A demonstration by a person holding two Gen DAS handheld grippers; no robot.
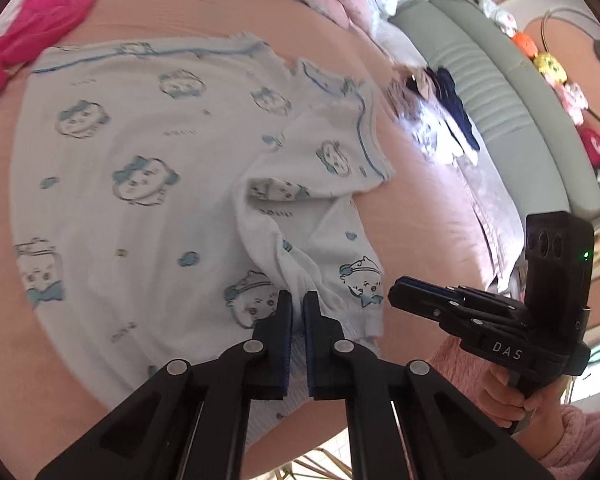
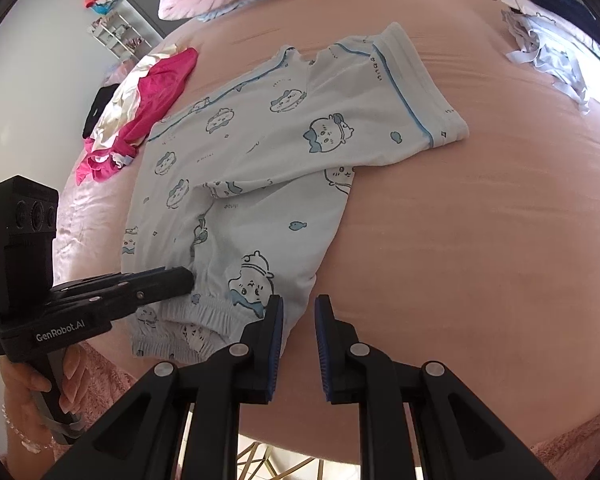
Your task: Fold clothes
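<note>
Down at the near edge, the left gripper (image 1: pixel 297 300) is clamped on a bunched fold of the white cartoon-printed pyjama shorts (image 2: pixel 260 168) lying on the pink bedsheet (image 2: pixel 480 240), while the right gripper's (image 2: pixel 298 306) jaws stand slightly apart, empty, beside the waistband.

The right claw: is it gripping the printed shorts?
No, the right claw has a gap with only pink bedsheet between; the shorts lie beside it.

Soft matt printed knit pyjama cloth (image 2: pixel 260 152); smooth matt pink bedsheet (image 2: pixel 480 240); matt black plastic gripper fingers (image 1: pixel 274 344); ribbed blue pads (image 2: pixel 323 344).
</note>
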